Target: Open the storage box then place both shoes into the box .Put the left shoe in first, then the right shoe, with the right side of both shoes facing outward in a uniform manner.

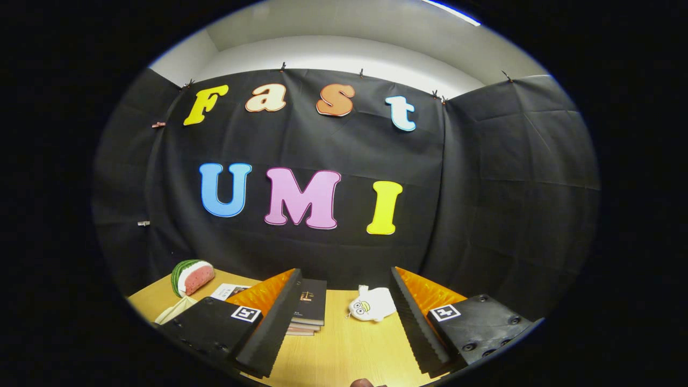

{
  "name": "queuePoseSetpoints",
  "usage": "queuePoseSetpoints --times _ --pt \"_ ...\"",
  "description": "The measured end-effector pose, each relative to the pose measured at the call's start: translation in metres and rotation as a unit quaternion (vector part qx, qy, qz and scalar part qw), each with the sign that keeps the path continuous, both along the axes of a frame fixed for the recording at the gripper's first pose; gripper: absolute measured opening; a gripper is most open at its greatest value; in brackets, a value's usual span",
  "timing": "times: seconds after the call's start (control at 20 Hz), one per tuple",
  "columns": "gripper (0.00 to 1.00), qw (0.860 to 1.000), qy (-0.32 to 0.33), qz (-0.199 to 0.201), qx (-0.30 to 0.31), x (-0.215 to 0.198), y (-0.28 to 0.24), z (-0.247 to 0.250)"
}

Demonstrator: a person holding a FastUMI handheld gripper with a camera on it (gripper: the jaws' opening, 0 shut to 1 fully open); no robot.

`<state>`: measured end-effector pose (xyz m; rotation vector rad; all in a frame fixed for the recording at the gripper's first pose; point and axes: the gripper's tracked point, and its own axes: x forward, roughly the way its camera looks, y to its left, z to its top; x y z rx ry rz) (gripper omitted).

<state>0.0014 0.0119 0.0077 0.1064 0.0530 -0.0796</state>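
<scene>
My gripper [344, 306] is held level above a wooden table [349, 349] and stands open, with nothing between its fingers [269, 328]. Past the fingers the view runs to the far part of the table and the booth's black cloth wall. A small dark rounded edge [363, 382] shows at the very near side of the table, between the fingers; I cannot tell what it is.
A stack of dark books [309, 306] lies just beyond the left finger. A white plush toy [372, 305] sits by the right finger. At the far left stand a watermelon-slice toy [192, 277], a booklet [228, 291] and a pale object [174, 310].
</scene>
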Motion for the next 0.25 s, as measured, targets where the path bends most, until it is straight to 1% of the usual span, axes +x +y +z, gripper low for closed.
queuePoseSetpoints --times 0.25 --pt "0.98 1.000 0.004 -0.004 0.009 0.0048 -0.0044 -0.0010"
